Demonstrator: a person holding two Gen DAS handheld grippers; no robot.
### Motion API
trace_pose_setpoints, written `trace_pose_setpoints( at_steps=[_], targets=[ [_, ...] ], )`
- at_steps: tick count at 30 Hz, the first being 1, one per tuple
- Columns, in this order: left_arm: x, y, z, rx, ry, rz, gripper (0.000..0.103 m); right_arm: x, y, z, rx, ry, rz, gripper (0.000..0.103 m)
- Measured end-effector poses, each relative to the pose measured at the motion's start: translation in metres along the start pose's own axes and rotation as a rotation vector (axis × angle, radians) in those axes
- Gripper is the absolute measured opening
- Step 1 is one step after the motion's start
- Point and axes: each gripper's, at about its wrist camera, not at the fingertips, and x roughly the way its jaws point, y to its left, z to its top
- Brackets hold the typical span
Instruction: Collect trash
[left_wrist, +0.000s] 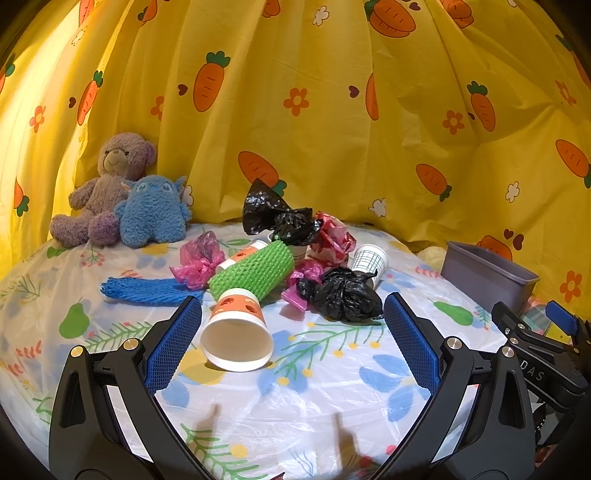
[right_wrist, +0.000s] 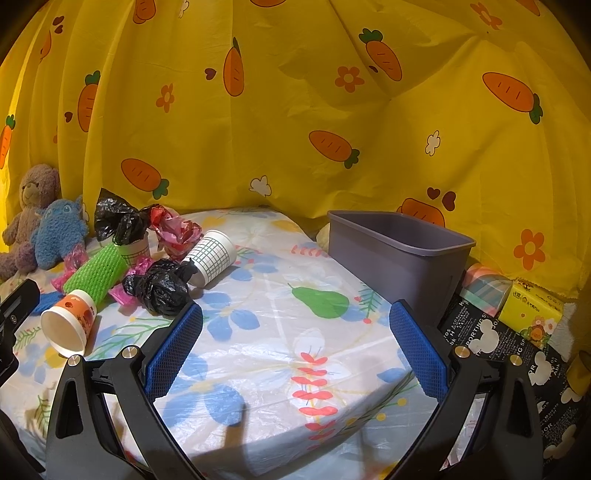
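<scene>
In the left wrist view, the left gripper (left_wrist: 293, 321) fills the bottom of the frame with its two blue-padded fingers spread wide and holding nothing. An orange-and-white paper cup (left_wrist: 238, 334) lies on its side just ahead, nearer the left-hand finger than the right. Its open mouth faces the camera and its long axis runs away toward the centre of the frame, so the fingers would close across its width.

In the right wrist view, the right gripper (right_wrist: 296, 325) is also spread wide and empty, over a bare patch of the flowered tablecloth (right_wrist: 280, 354). The same cup sits at the left edge of that frame, well apart from it. The left gripper looks the nearer one for this cup.

The grey bin (right_wrist: 399, 247) stands at centre right in the right view, near the right-hand finger, and appears empty as far as its inside shows.

Behind the cup, at mid-frame in the left view, the trash lies piled:
- Paper cups: four, counting a checked cup (left_wrist: 369, 262) and two partly hidden.
- Black plastic bags: two, one (left_wrist: 341, 295) in front, one behind.
- Foam net sleeves: one green (left_wrist: 255, 273), one blue (left_wrist: 144, 291).
- Pink or red crumpled wrappers: about three; the exact count is hard to tell.

Two plush toys (left_wrist: 122, 195) sit at the upper left.
</scene>
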Motion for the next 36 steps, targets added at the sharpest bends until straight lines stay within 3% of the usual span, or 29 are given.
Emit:
trace_pose_setpoints(
  at_steps=[36],
  targets=[
    [0.0045,-0.0029,-0.0027,-0.003,0.005,-0.010,0.098,0.0003,-0.0067,-0.0022,0.004,-0.005,-0.003,0.098]
  ],
)
